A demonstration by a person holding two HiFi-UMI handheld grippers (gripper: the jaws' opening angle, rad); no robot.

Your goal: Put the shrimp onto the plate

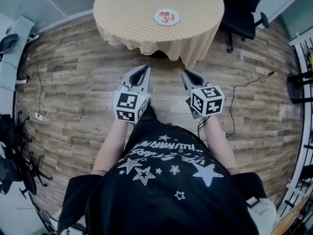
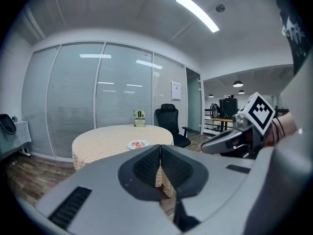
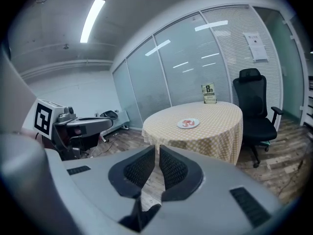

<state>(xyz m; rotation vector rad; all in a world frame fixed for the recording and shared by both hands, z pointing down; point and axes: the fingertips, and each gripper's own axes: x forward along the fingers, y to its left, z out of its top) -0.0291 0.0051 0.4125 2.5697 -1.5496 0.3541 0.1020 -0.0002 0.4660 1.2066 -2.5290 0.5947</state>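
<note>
A white plate (image 1: 167,17) lies on the round table with a yellow checked cloth (image 1: 132,9), and orange shrimp (image 1: 167,16) lie on the plate. I stand on the wooden floor, well short of the table. My left gripper (image 1: 145,68) and right gripper (image 1: 186,73) are held side by side before my body, pointing at the table. Both are shut and hold nothing. The left gripper view shows its jaws (image 2: 160,147) closed below the distant plate (image 2: 138,144). In the right gripper view, the jaws (image 3: 157,149) are closed with the plate (image 3: 188,123) far ahead.
A black office chair (image 1: 244,9) stands right of the table. A small green sign (image 2: 139,117) stands on the table's far side. Cables (image 1: 244,89) trail over the floor at the right, more at the left (image 1: 34,106). A desk (image 1: 10,43) stands at the left.
</note>
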